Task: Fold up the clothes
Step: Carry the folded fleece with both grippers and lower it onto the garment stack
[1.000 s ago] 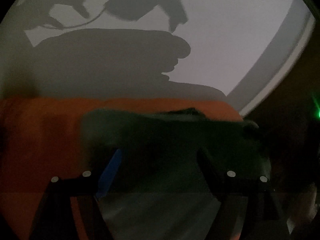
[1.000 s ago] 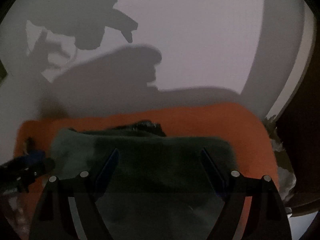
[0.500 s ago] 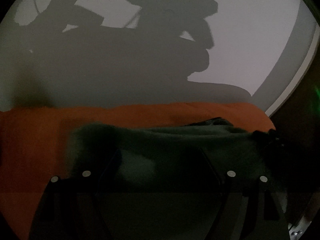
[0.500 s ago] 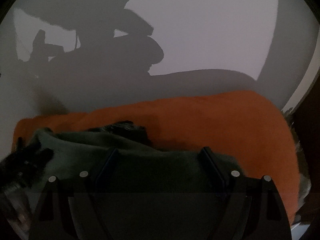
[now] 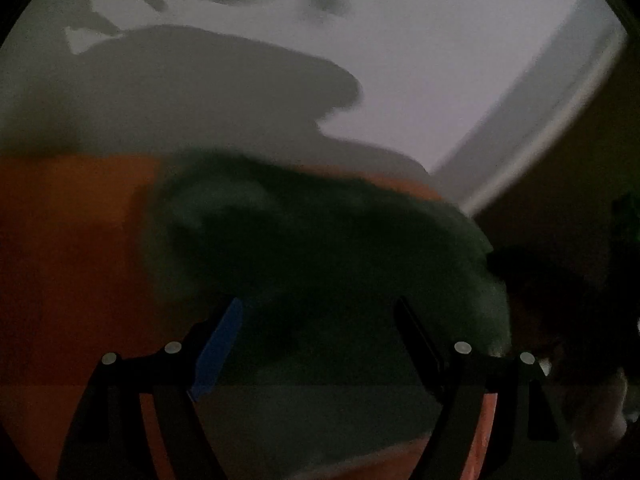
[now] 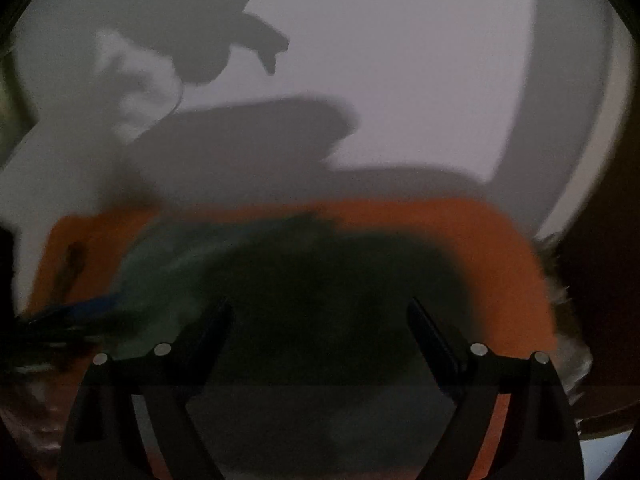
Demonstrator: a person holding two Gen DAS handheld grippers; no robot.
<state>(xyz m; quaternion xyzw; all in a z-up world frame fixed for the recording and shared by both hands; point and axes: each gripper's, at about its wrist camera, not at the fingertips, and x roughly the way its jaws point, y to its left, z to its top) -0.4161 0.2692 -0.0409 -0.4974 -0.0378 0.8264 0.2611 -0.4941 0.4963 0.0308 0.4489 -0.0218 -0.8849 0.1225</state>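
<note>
A dark green garment (image 5: 320,240) lies bunched and blurred on an orange cloth (image 5: 68,240) spread over a white surface (image 5: 440,80). My left gripper (image 5: 318,304) stands open over the garment's near part, with its pads apart from the fabric. In the right wrist view the same green garment (image 6: 320,272) covers the middle of the orange cloth (image 6: 500,248). My right gripper (image 6: 319,304) is open and its jaws are opening wider, with the garment below and between the fingers but not pressed. The left gripper's blue pad (image 6: 84,308) shows at the left edge there.
The white surface (image 6: 400,80) carries large shadows of the hands and grippers. Its pale edge (image 5: 540,128) runs diagonally at the right, with dark floor beyond. Something pale and fringed (image 6: 568,320) sticks out past the orange cloth's right end. The light is dim.
Both views have swung sideways and blurred. The green garment now looks bulkier and higher in the left wrist view. The right gripper's fingers stand slightly wider apart.
</note>
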